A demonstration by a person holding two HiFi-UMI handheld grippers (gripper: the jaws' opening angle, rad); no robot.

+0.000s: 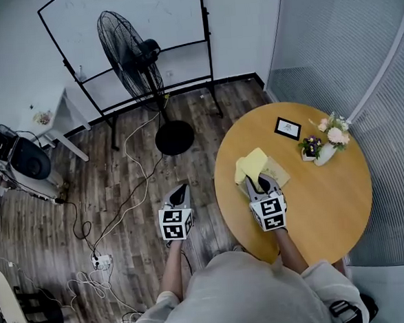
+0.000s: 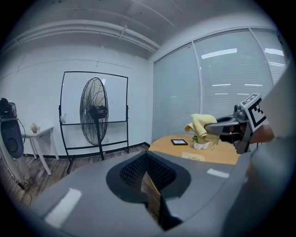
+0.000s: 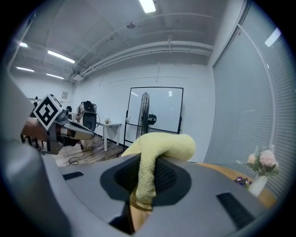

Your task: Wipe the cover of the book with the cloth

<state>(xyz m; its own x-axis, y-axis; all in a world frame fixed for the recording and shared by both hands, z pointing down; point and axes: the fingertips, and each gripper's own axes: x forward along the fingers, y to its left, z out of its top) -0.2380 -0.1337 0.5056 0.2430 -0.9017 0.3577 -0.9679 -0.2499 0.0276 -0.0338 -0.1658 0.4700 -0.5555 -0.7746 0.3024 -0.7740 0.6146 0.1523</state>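
- Pinching the yellow cloth (image 3: 159,147) is my right gripper (image 1: 263,182). Its jaws are clamped on one fold, and the rest of the cloth bunches up over and ahead of them.
- Below those jaws lies the book (image 1: 278,170), flat on the round wooden surface (image 1: 329,207). Its tan cover shows just to the right of the hanging cloth.
- From the left gripper view, the cloth hangs in the air, clear of the book beneath it.
- Beyond the right jaws, farther across the surface, a small black picture frame (image 1: 287,128) lies flat. To its right stands a small pot of purple flowers (image 1: 311,146), and close against that a white vase of pink flowers (image 1: 333,138).
- My left gripper (image 1: 180,192) hangs off the surface, to the left of the right one and well apart from it, over the wooden floor (image 1: 121,190). Its jaws are pressed together with nothing between them.
- Ahead of the left jaws a black pedestal fan (image 1: 136,58) stands in front of a whiteboard (image 1: 178,17) on a black frame. Cables (image 1: 132,197) trail over the floor below the jaws.
- Farther left of the left jaws, a small white surface on slanted legs (image 1: 61,119) stands by the wall.
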